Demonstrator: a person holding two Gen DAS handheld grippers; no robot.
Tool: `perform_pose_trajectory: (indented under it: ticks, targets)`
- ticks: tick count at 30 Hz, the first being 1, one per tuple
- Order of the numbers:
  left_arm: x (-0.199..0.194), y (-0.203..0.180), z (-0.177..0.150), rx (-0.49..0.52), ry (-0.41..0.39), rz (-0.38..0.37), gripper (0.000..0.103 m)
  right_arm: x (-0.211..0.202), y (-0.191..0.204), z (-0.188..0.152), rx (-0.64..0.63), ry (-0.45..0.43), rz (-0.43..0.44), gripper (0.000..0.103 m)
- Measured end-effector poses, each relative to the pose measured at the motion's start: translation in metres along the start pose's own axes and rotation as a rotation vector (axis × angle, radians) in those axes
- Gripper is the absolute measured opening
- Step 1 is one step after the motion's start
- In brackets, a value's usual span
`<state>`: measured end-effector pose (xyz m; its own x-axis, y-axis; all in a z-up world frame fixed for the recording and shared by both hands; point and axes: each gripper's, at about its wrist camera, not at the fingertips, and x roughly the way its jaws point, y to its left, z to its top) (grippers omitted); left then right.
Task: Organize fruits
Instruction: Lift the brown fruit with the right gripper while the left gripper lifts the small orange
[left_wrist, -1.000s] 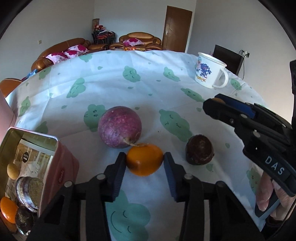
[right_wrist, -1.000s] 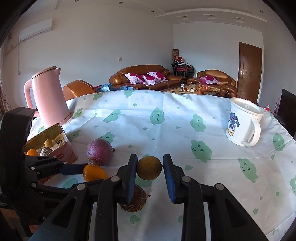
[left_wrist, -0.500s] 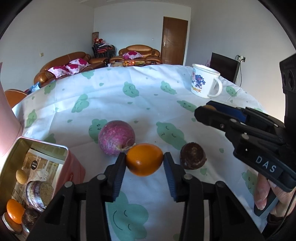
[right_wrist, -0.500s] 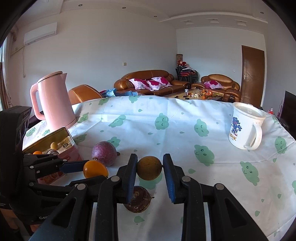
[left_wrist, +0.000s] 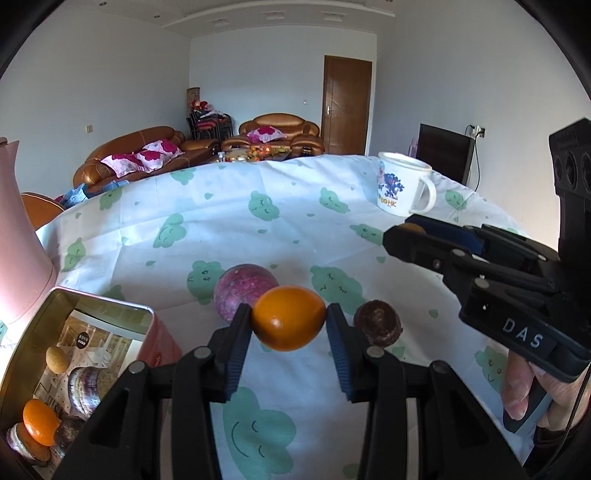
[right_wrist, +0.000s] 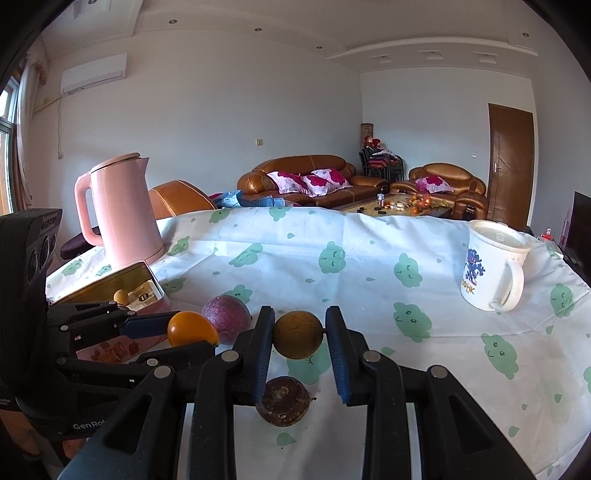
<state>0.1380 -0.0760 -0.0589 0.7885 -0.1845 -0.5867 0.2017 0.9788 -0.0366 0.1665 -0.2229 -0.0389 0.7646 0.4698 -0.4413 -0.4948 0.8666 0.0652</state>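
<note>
My left gripper (left_wrist: 289, 322) is shut on an orange fruit (left_wrist: 289, 317), held above the tablecloth; the right wrist view shows the same orange fruit (right_wrist: 191, 328) at lower left. My right gripper (right_wrist: 298, 334) is shut on a dull yellow-brown round fruit (right_wrist: 297, 334), also off the cloth. A purple passion fruit (left_wrist: 243, 290) and a dark brown wrinkled fruit (left_wrist: 377, 323) lie on the cloth just beyond the left gripper. The dark fruit (right_wrist: 283, 400) sits under the right gripper. An open pink tin (left_wrist: 92, 306) at lower left holds several small fruits and biscuits.
A pink kettle (right_wrist: 123, 214) stands behind the tin at the table's left. A white printed mug (right_wrist: 493, 271) stands at the far right. The table wears a white cloth with green cloud prints (right_wrist: 332, 258). A hand (left_wrist: 524, 384) grips the right tool's handle.
My left gripper has risen and tilted up with the orange fruit, so the purple and dark fruits look smaller and lower. The right gripper's view has tilted up slightly, still on its fruit.
</note>
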Motion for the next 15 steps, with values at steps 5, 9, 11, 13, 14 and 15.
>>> perform_pose_trajectory:
  ticks: [5, 9, 11, 13, 14, 15]
  targets:
    - [-0.008, 0.0, -0.001, -0.002, -0.043, 0.013, 0.043, -0.004, 0.002, 0.0, -0.01, -0.02, 0.003, 0.03]
    - [-0.013, 0.003, -0.001, -0.013, -0.071, 0.015, 0.043, -0.006, 0.004, 0.0, -0.014, -0.032, 0.007, 0.03]
    - [-0.015, 0.004, -0.002, -0.015, -0.084, 0.018, 0.043, -0.007, 0.004, 0.0, -0.016, -0.038, 0.008, 0.03]
    - [-0.017, 0.004, -0.002, -0.016, -0.094, 0.022, 0.043, -0.008, 0.005, 0.0, -0.019, -0.045, 0.009, 0.03]
    - [-0.018, 0.003, -0.002, -0.016, -0.097, 0.023, 0.043, -0.009, 0.005, 0.0, -0.021, -0.049, 0.011, 0.03]
    - [-0.018, 0.003, -0.002, -0.017, -0.101, 0.025, 0.043, -0.01, 0.005, -0.001, -0.023, -0.053, 0.012, 0.03]
